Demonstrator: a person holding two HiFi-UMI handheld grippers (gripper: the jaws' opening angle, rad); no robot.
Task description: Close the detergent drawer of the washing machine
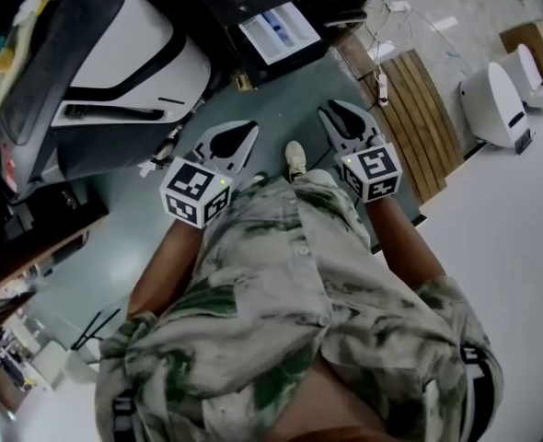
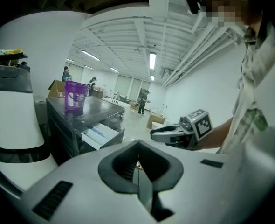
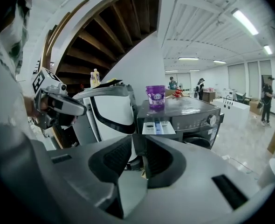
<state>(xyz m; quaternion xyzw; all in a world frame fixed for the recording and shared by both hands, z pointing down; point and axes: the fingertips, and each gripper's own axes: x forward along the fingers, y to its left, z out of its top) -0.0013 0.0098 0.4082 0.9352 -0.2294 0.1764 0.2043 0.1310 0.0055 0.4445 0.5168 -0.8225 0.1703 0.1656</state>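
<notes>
Detergent drawer open, both grippers well short of it

The detergent drawer [image 3: 158, 127] stands pulled out at the upper left of the dark washing machine's [image 3: 193, 115] front, its white tray showing. A purple tub [image 3: 155, 96] stands on the machine's top just behind it. The left gripper [image 2: 138, 143] is clenched, its fingertips meeting with nothing between them, and the machine sits off to the left in its view. The right gripper [image 3: 138, 141] is released, with a clear gap between its pads and only air in it (the drawer shows straight beyond that gap, well apart). In the head view both are held out side by side before the person's patterned shirt [image 1: 290, 284], and a white rounded appliance [image 1: 115, 63] stands beside the machine.
</notes>
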